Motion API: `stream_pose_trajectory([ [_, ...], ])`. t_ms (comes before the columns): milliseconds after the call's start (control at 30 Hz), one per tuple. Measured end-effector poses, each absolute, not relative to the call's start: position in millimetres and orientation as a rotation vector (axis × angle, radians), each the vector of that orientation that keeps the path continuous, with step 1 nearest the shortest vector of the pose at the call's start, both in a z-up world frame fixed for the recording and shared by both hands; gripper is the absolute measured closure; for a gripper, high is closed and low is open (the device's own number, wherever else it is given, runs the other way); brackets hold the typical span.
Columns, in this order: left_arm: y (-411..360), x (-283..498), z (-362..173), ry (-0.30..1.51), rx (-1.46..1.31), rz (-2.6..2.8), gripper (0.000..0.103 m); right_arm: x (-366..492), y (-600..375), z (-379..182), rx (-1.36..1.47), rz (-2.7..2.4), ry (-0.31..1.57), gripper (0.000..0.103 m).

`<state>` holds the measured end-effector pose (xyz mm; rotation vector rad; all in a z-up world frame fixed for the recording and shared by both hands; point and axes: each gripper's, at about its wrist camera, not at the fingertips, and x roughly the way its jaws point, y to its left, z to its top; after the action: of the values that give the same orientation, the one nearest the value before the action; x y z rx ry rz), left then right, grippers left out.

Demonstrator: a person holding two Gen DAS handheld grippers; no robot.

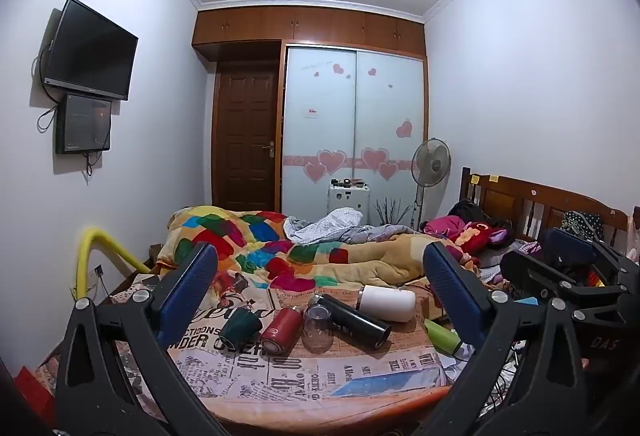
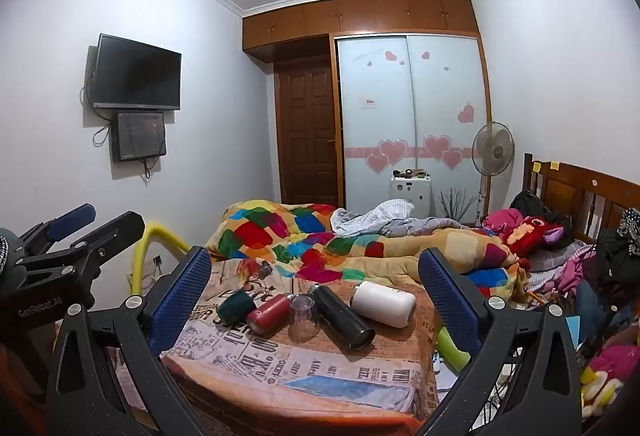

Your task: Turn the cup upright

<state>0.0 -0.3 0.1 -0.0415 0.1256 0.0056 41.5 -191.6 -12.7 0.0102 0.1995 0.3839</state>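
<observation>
Several cups lie on a newsprint-patterned cloth (image 1: 304, 368) on the bed. From left: a dark green cup (image 1: 240, 326) on its side, a red flask (image 1: 281, 331) on its side, a clear glass (image 1: 318, 328) standing mouth down, a black flask (image 1: 352, 320) on its side, a white flask (image 1: 386, 302) on its side. They show too in the right wrist view: green (image 2: 236, 306), red (image 2: 269, 313), glass (image 2: 303, 318), black (image 2: 343, 318), white (image 2: 384, 302). My left gripper (image 1: 320, 296) and right gripper (image 2: 316, 296) are both open and empty, held back from the cups.
A lime green bottle (image 1: 442, 334) lies at the cloth's right edge. A colourful quilt (image 1: 280, 244) is heaped behind the cups. Clothes pile by the wooden headboard (image 1: 532, 200) on the right. A yellow rail (image 1: 96, 256) stands left. The other gripper (image 2: 60, 248) shows at left.
</observation>
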Motion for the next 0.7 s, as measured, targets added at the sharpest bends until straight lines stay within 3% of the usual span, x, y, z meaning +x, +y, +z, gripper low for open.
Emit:
stream_pose_trajectory([
  [700,-2.4,2.7,-6.4,0.13,-0.028,0.013,0.0,40.2,-189.7,-10.6,0.003,0.386,0.196,0.0],
])
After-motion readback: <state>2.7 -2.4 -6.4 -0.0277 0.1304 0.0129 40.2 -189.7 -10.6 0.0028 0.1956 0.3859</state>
